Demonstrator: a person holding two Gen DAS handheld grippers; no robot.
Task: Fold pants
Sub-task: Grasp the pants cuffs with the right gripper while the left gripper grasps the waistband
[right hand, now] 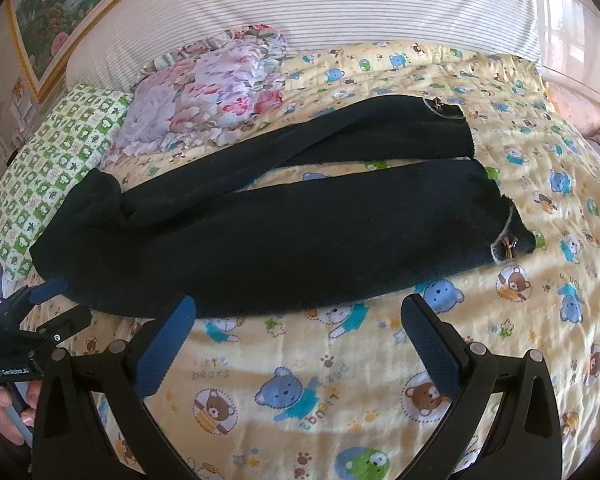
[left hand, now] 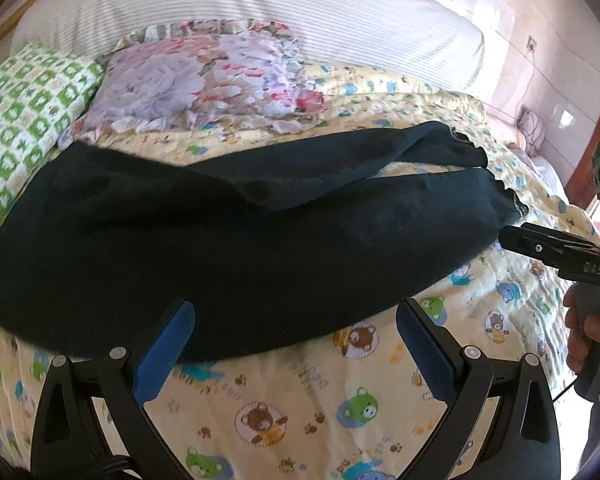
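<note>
Lying crosswise at 12 o'clock from both spread, empty tools, the black pants [right hand: 284, 236] put their waist nearer the left tool [left hand: 294, 344], their cuffs nearer the right tool [right hand: 298, 340].

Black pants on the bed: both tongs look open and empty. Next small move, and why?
Probably ease the right tongs forward onto the near leg's cuff, since the black fleece pants lie spread flat on the yellow bear-print quilt with both legs apart, unfolded. Both the right and the left tongs are open, holding nothing, just short of the fabric edge.
</note>
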